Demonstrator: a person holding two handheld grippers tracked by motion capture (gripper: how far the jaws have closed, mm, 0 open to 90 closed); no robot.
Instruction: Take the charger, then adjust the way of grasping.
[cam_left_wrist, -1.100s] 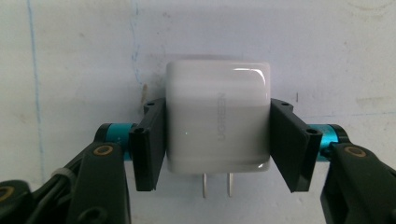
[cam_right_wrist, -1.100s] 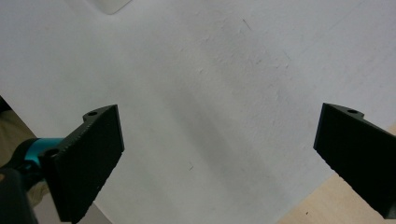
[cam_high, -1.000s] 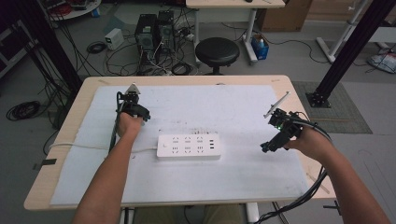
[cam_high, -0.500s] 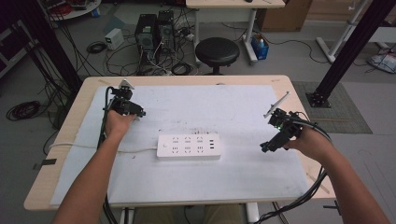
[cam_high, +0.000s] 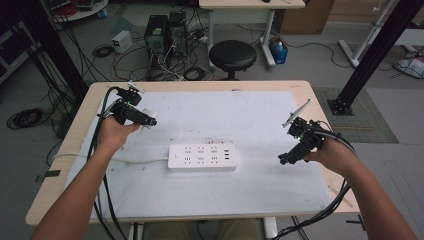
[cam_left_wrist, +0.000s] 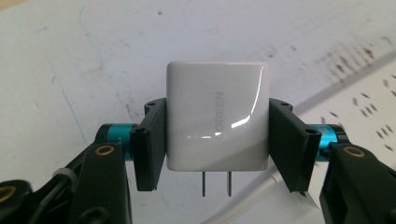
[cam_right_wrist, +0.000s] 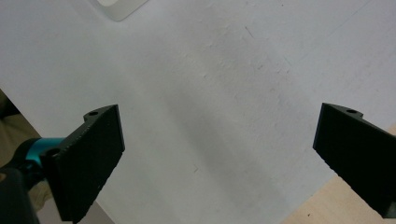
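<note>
Holding a white wall charger w/ two flat prongs, the left gripper sits up-left of the power strip, above the white mat near the table's far-left corner. In the left gripper view the jaws press flat on the charger's two opposite side faces, body squared between them, prongs pointing down toward the camera side and clear of the pads. Judgement: it's a light, rigid plastic block w/ glossy, likely slick faces, so a side-face grip mid-body like this one is right; pinching near a rounded edge could let it squirt out or twist. The prongs are thin metal and prob. shouldn't take side load. The power strip lies flat mid-mat, its cord running off left; sockets face up, none occupied as far as I can tell. Right of the strip, well apart from it, the right gripper hovers over the mat w/ jaws spread wide, nothing between them, mat edge and bare table wood below.
</note>
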